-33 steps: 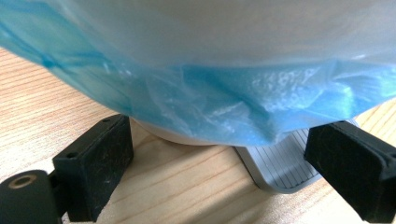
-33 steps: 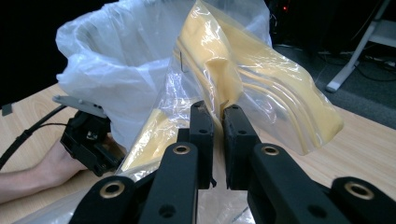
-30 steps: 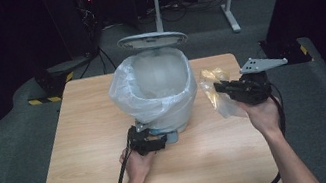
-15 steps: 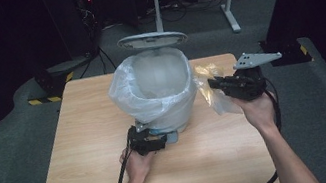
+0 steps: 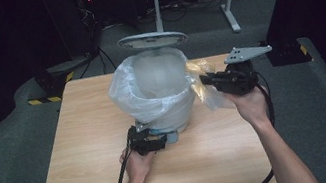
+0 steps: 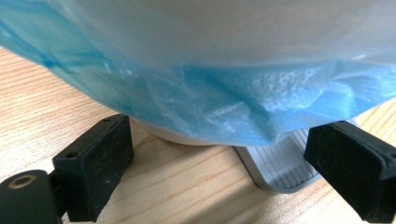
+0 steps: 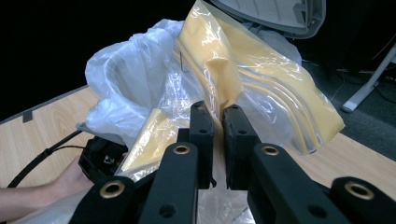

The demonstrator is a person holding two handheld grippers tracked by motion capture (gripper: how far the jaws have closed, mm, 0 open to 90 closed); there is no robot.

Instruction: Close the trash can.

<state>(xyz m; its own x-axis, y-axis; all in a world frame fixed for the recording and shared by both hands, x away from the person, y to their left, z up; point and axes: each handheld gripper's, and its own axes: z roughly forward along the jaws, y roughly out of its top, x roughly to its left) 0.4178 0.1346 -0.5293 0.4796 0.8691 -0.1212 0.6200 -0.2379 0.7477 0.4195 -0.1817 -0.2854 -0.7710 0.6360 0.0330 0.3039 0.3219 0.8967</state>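
Yellow stuff in a clear plastic bag (image 7: 261, 88) is pinched in the right hand-held gripper (image 7: 217, 116), jaws clenched on its crinkled film. That forearm reaches in from bottom right, wrist lifted, holding the bag beside the lined bin (image 5: 161, 92), its long side slanting up toward the bin's rim. Left hand-held gripper (image 5: 145, 142) sits low on the bench (image 5: 82, 136), jaws spread wide at the bin's base, grasping nothing.

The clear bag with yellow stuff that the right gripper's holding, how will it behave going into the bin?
Likely floppy: the bag creases and bends at the pinch of the right gripper. Probably light, since that one pinch carries it. Its glossy film looks slippery, so it may snag or slide on the bin liner.
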